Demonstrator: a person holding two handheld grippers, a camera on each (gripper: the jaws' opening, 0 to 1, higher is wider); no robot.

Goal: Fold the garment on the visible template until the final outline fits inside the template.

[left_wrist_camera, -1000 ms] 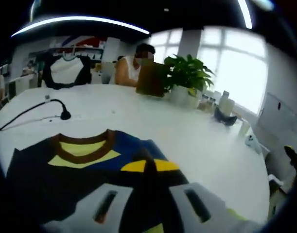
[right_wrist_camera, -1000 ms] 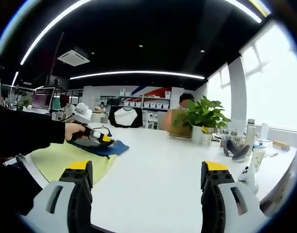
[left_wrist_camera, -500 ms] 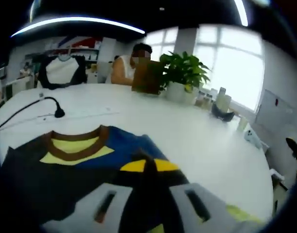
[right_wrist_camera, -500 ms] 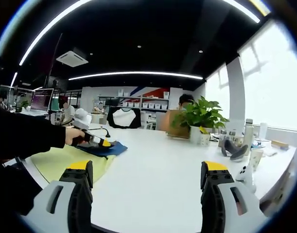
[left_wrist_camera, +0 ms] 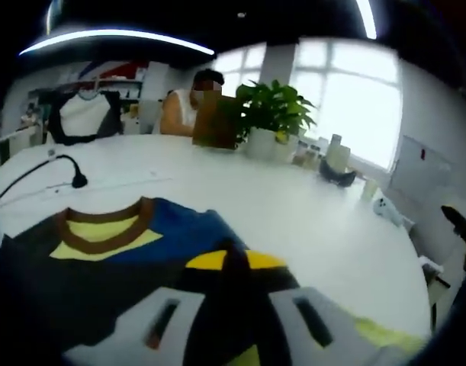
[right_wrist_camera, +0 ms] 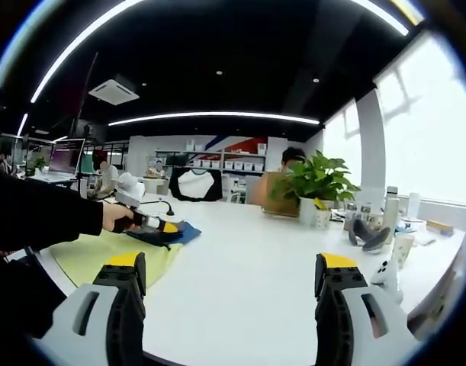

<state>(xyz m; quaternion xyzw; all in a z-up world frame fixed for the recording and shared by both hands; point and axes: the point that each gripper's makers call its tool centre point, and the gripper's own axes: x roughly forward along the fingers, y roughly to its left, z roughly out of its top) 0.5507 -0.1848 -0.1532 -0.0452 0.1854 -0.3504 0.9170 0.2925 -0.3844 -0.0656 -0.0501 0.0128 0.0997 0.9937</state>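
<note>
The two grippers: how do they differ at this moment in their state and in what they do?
The left gripper has its jaws shut on the blue garment; the right gripper has its jaws wide apart and holds nothing. The left one is low at the yellow template; the right one is over bare white table. Both have yellow-tipped grey jaws.

On my white table (right_wrist_camera: 255, 259): one dark garment (left_wrist_camera: 103, 267) with a brown collar, one yellow template (right_wrist_camera: 103, 255), one potted plant (right_wrist_camera: 318, 187), one black gooseneck cable (left_wrist_camera: 42, 171). I hold two grippers, my left gripper (right_wrist_camera: 168, 226) and my right gripper (right_wrist_camera: 231, 305). One person (left_wrist_camera: 183, 107) sits beyond.
</note>
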